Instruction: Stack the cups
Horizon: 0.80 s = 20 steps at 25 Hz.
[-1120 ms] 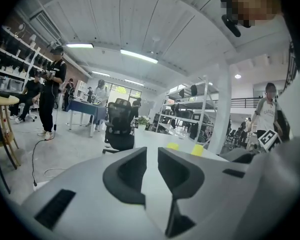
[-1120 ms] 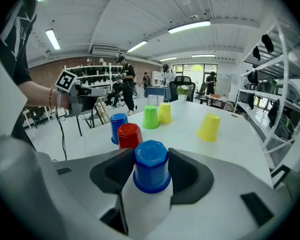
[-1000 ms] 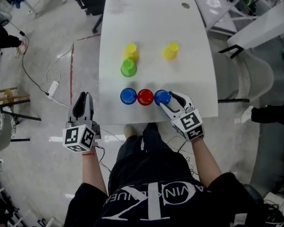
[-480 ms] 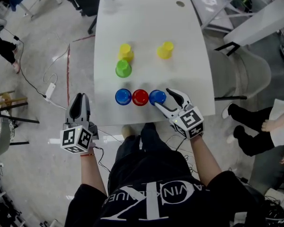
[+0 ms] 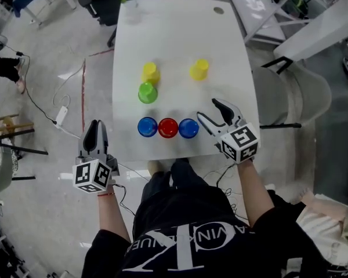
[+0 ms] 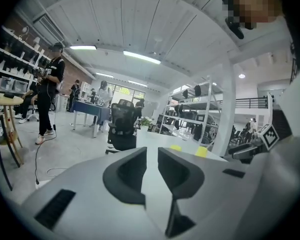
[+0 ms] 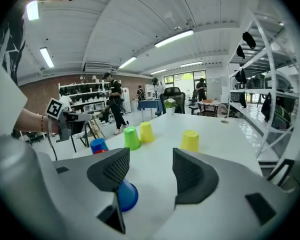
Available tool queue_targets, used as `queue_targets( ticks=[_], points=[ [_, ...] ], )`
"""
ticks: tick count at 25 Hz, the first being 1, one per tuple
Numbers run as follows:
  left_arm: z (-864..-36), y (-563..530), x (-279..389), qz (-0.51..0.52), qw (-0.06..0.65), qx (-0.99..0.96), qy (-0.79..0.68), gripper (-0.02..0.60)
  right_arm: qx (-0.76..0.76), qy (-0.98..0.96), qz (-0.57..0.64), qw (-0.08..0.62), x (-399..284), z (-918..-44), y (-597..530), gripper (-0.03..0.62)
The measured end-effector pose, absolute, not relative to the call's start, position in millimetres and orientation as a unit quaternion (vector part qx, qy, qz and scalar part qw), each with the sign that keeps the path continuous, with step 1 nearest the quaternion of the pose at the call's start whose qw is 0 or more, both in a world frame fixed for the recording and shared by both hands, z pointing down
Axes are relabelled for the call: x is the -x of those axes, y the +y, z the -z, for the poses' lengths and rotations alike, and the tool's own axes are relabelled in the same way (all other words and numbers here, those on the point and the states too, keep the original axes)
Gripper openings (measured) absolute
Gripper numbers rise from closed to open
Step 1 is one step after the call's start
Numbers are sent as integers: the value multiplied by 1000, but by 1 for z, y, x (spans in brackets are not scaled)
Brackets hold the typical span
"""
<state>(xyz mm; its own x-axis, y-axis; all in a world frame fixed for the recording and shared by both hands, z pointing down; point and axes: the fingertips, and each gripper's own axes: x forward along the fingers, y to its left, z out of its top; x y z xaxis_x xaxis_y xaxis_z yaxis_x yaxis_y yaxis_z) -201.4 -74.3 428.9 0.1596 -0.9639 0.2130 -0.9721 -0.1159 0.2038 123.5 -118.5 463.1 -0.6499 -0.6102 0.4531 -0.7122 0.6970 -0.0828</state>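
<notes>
Cups stand unstacked, six in all and each mouth down, on the white rectangular tabletop. Along its 6 o'clock edge in the head view runs a tight row: the left blue plastic cup, the red plastic cup and the right blue plastic cup. At 12 o'clock from the left blue one sits the green plastic cup, and the left yellow plastic cup is just beside it, again at 12 o'clock. The right yellow plastic cup stands alone, well apart at 3 o'clock from its twin.

The right gripper hovers over the tabletop at about 2 o'clock from the right blue cup, near it but not touching. Its jaws have just been opening and then easing in a little. They gape wide with only bare tabletop between them. In the right gripper view that blue cup peeks out beside the left jaw, outside the gap.

The left gripper is off the tabletop, at 9 o'clock from the row, over the grey floor. In the left gripper view its jaws stand a narrow slit apart and hold nothing.
</notes>
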Motion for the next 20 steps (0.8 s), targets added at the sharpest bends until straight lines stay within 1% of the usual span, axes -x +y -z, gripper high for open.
queue_targets(
  ticks=[11, 18, 20],
  points=[
    [-432, -66, 204, -27, 149, -703, -694, 71, -386, -886, -105, 236, -144, -484, -222, 279],
    [-434, -53, 201, -29, 157, -671, -724, 71, -365, -887, -117, 257, -136, -506, -275, 287],
    [-436, -49, 200, -30, 159, -666, -728, 71, -357, -887, -114, 268, -132, -512, -280, 272]
  ],
)
